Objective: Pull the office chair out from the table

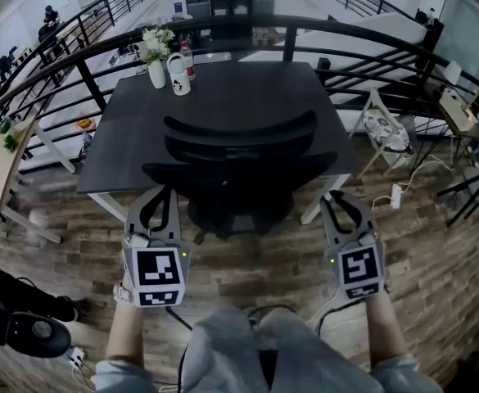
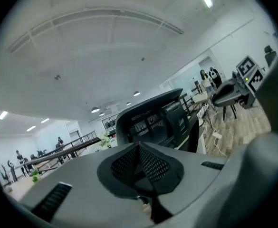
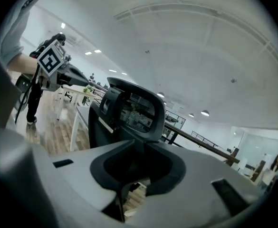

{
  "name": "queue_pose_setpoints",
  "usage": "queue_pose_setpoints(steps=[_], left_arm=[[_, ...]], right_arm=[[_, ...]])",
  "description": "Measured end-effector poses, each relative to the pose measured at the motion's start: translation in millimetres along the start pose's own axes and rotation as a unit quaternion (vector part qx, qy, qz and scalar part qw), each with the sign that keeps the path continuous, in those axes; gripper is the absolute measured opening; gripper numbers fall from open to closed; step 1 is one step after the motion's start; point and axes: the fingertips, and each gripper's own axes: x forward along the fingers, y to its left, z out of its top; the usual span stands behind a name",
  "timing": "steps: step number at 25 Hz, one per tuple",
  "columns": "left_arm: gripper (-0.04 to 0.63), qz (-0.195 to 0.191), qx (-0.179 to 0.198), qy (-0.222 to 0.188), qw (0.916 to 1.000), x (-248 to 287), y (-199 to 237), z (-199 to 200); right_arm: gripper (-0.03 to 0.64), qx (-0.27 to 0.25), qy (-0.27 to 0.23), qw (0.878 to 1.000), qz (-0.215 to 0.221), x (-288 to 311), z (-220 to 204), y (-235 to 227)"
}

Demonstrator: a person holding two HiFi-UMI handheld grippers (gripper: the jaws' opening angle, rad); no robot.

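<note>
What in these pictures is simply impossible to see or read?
- Wheels of the chair: head view, under the seat and lost in shadow.
- Label on the bottle: head view, too small to read.
- Far legs of the table: head view, covered by its own top.
- Seat of the chair: left gripper view and right gripper view, hidden behind the jaws; only the backrest shows.

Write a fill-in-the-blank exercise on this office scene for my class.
The black curved-back office chair stands pushed in at the dark rectangular ___.
The white vase of flowers stands at the far ___ corner of that surface.
The left tongs, jaws together, hold ___.
Missing words: table; left; nothing.
</note>
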Motion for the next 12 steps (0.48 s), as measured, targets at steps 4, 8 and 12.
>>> queue_pose_setpoints(steps=[4, 8, 12], left_arm=[[0.063, -0.006, 0.060, 0.005, 0.9981, 16.9, 10.2, -11.6], [0.104, -0.004, 0.168, 0.022, 0.9855, 32.5, 15.4, -25.1], [0.146, -0.016, 0.250, 0.044, 0.9670, 51.1, 19.0, -43.5]], right_arm=[[0.096, -0.049, 0.010, 0.999, 0.002, 18.4, -1.6, -10.3], [0.147, -0.103, 0.026, 0.994, 0.010, 31.5, -4.5, -14.5], [0.195, -0.170, 0.047, 0.984, 0.028, 47.8, -9.6, -12.1]])
